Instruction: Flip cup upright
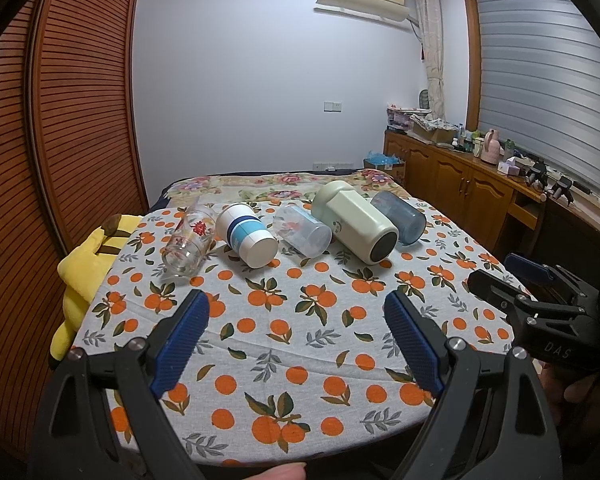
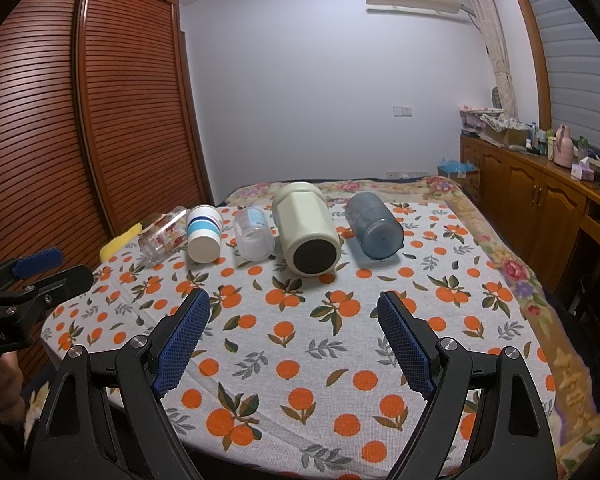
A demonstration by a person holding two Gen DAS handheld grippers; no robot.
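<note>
Several cups lie on their sides in a row at the far side of the orange-print tablecloth (image 1: 284,344): a clear glass with red flowers (image 1: 188,240) (image 2: 162,234), a white cup with blue bands (image 1: 246,234) (image 2: 204,234), a clear plastic cup (image 1: 302,236) (image 2: 254,234), a large pale green cup (image 1: 354,226) (image 2: 306,230), and a blue-grey translucent cup (image 1: 400,216) (image 2: 374,224). My left gripper (image 1: 296,304) is open and empty, well short of the cups. My right gripper (image 2: 294,304) is open and empty, facing the green cup from the near side.
A yellow plush toy (image 1: 90,260) lies at the table's left edge. A floral bedspread (image 2: 512,248) lies beyond and to the right. A slatted wooden wardrobe (image 1: 60,140) stands left. A wooden sideboard (image 1: 460,184) with clutter stands right.
</note>
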